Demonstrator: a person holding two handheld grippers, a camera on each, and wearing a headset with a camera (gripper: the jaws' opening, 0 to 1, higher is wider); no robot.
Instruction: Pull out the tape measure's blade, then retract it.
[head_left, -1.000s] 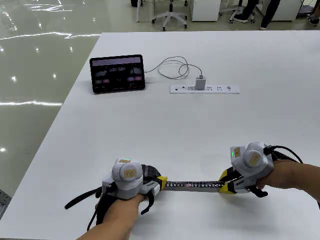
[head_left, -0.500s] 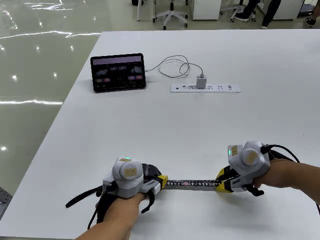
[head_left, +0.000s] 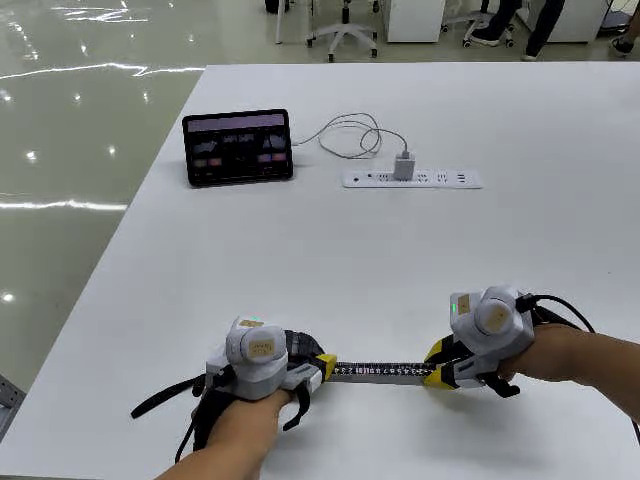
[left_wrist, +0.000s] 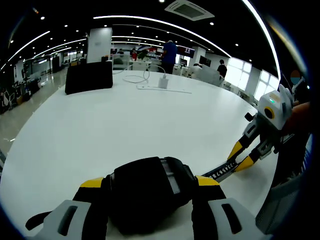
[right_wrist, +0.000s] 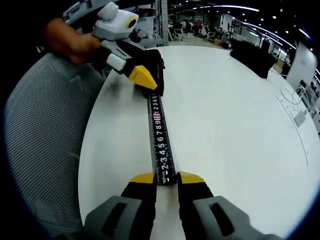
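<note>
Starting nearest the person, two hand-held grippers sit low over the front edge of one smooth white table (head_left: 400, 260), each with a pale grey plastic body and yellow-tipped black jaws. The left gripper (head_left: 318, 368), held in the person's left hand (head_left: 245, 425), has its jaws clenched around the one tape measure (left_wrist: 145, 195). This is a rounded black case with a rubbery look, resting on the tabletop between the two yellow tips. One blade (right_wrist: 159, 135) runs out of the case towards the right. It is a narrow, flat, dark strip with pale printed numerals and a red mark partway along, stretched low along the table. Its free end is grasped by the right gripper (right_wrist: 166, 178), whose two jaws are pinched together on the tip. The person's right hand (head_left: 560, 350) holds that gripper, and a black cord (head_left: 560, 300) loops off its back. The two grippers are well apart, joined by the blade.

Farther across the table stands one dark rectangular tablet (head_left: 238, 147), propped upright with its screen lit. To its right lies one long, flat white power strip (head_left: 412, 179) with one boxy white charger (head_left: 404, 164) plugged in. One thin cable (head_left: 345, 135) curls in loops from the charger towards the tablet. Beyond the table's far edge, on the glossy floor, is the base of one office chair (head_left: 340, 30).
</note>
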